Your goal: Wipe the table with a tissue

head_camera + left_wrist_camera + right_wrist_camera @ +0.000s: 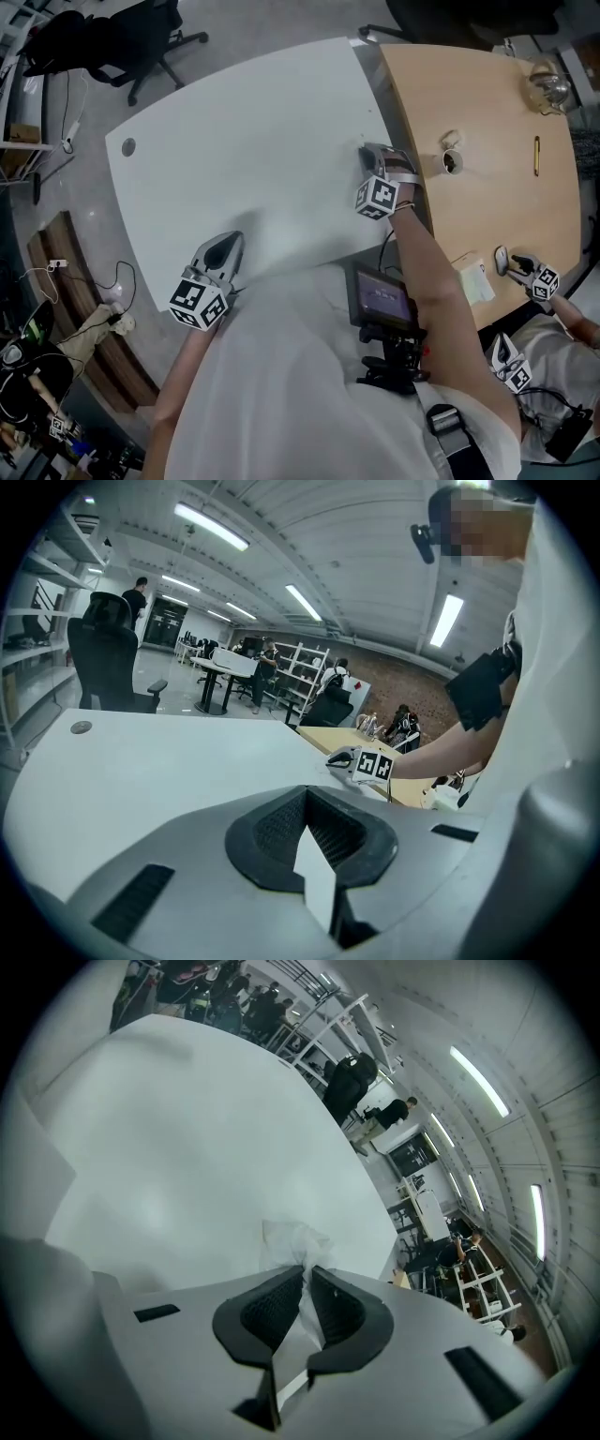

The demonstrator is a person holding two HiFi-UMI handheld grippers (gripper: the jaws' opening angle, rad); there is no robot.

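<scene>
The white table (253,131) fills the middle of the head view. My right gripper (367,150) is at the table's right edge, pointing down at the surface, shut on a crumpled white tissue (291,1246). In the right gripper view the tissue bunches out past the gripper's (306,1271) tips and lies against the tabletop (187,1147). My left gripper (230,239) rests near the table's front left edge, its jaws together with nothing held. In the left gripper view that gripper (306,791) looks level across the table towards the right gripper (342,757).
A wooden table (487,141) adjoins on the right, with a glass jar (548,86), a pen (536,155) and another person's gripper (525,272). The white table has a round cable hole (128,146) at its far left. A black office chair (141,42) stands beyond.
</scene>
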